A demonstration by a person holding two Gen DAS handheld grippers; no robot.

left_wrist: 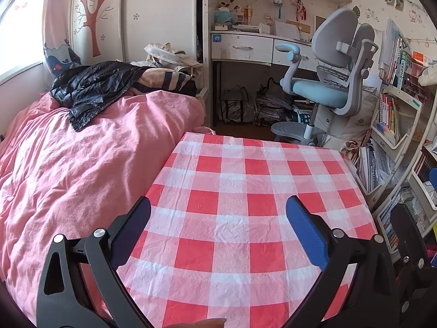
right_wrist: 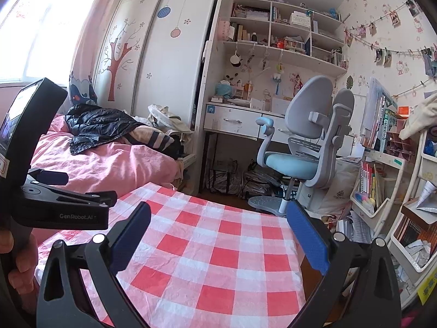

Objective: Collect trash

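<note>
A table with a red-and-white checked cloth (left_wrist: 245,205) fills the lower middle of the left wrist view and also shows in the right wrist view (right_wrist: 218,251). No trash shows on it in either view. My left gripper (left_wrist: 218,207) is open and empty above the cloth, blue pads wide apart. My right gripper (right_wrist: 218,213) is open and empty above the cloth's right part. The left gripper's black body (right_wrist: 54,205) shows at the left of the right wrist view, held by a hand.
A bed with a pink duvet (left_wrist: 82,164) lies against the table's left side, a black jacket (left_wrist: 92,87) on it. A grey-blue desk chair (left_wrist: 327,87) stands beyond the table before a white desk (left_wrist: 245,46). Cluttered bookshelves (left_wrist: 396,125) line the right.
</note>
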